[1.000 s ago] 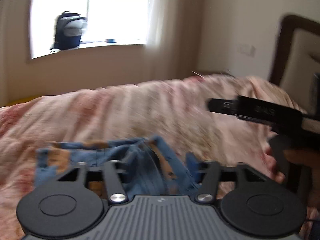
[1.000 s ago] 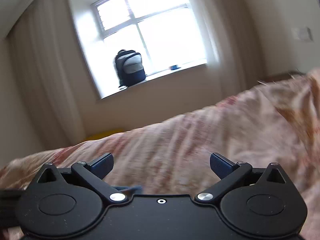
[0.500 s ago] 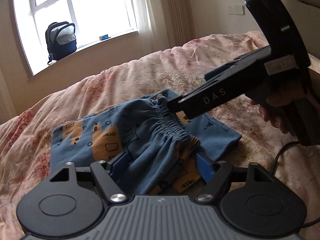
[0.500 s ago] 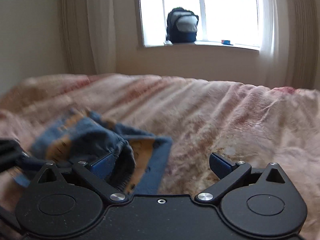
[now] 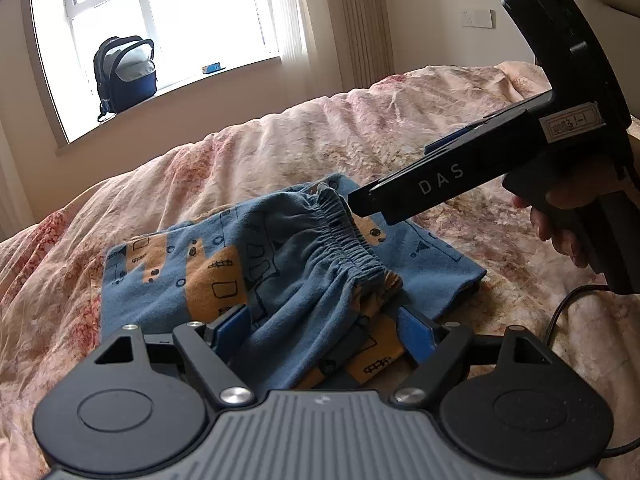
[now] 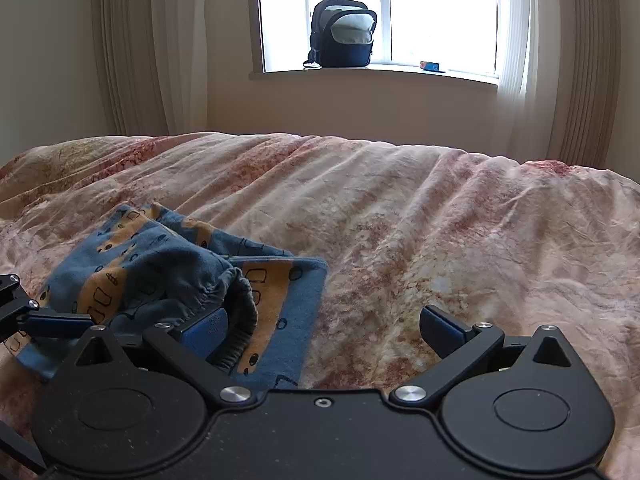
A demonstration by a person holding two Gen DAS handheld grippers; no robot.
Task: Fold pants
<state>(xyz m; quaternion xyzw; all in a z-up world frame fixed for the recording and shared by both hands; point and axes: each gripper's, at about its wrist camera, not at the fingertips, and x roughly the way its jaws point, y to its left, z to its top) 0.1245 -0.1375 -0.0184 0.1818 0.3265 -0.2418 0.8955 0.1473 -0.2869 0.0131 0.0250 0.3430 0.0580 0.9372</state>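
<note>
Lying folded on the bedspread (image 5: 280, 152), pants (image 5: 192, 276), waistband (image 5: 352, 240) toward right gripper (image 5: 360, 200).

Open bedspread to the right and beyond; the near-left corner is crowded.

The bed (image 6: 420, 216) lies bare right of and beyond the pants (image 5: 288, 256). Their bunched waistband rises between both tools: the right gripper (image 5: 360, 200) reaches across it from the right, and the left gripper (image 5: 324, 326) straddles its near folds. A cable (image 5: 560, 312) trails beside.
</note>
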